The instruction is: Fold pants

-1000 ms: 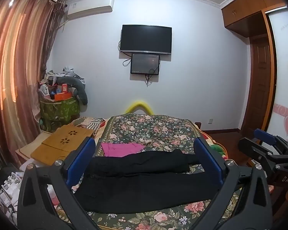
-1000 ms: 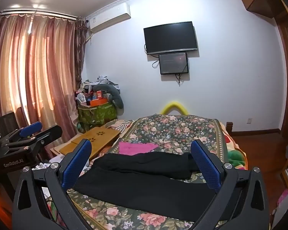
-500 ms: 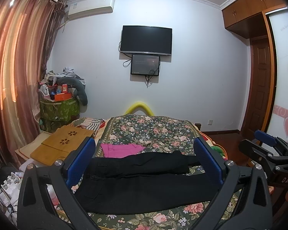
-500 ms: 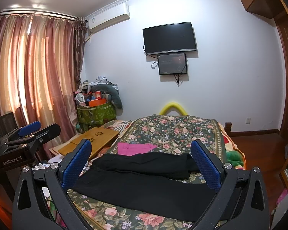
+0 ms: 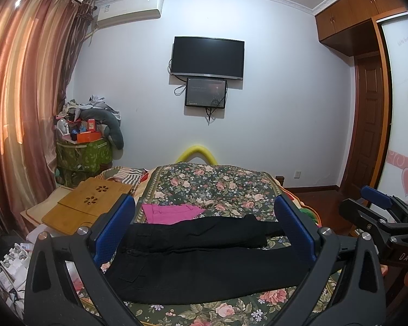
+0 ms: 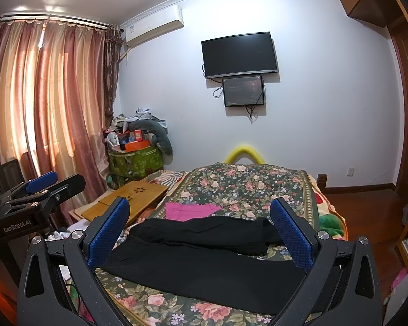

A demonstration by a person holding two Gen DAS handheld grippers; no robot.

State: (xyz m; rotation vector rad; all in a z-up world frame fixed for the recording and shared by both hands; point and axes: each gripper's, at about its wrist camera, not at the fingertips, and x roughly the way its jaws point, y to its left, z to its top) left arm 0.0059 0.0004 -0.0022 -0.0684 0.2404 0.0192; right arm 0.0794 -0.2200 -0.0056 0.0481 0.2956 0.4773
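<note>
Black pants [image 5: 201, 260] lie spread across the near end of a bed with a floral cover [image 5: 215, 187], waist to the left and legs to the right; they also show in the right wrist view [image 6: 204, 260]. My left gripper [image 5: 204, 228] is open and empty, held above and in front of the pants. My right gripper [image 6: 200, 229] is open and empty, likewise short of the pants. Each gripper shows from the side in the other's view, the right one [image 5: 378, 212] and the left one [image 6: 40, 187].
A folded pink garment [image 5: 171, 213] lies on the bed behind the pants. A wooden lap desk [image 5: 87, 203] sits left of the bed. A green bin piled with clutter [image 5: 84, 152] stands by the curtains. A wooden door [image 5: 367, 125] is at right.
Both views have drifted slightly; the grippers stay open and the pants have not moved.
</note>
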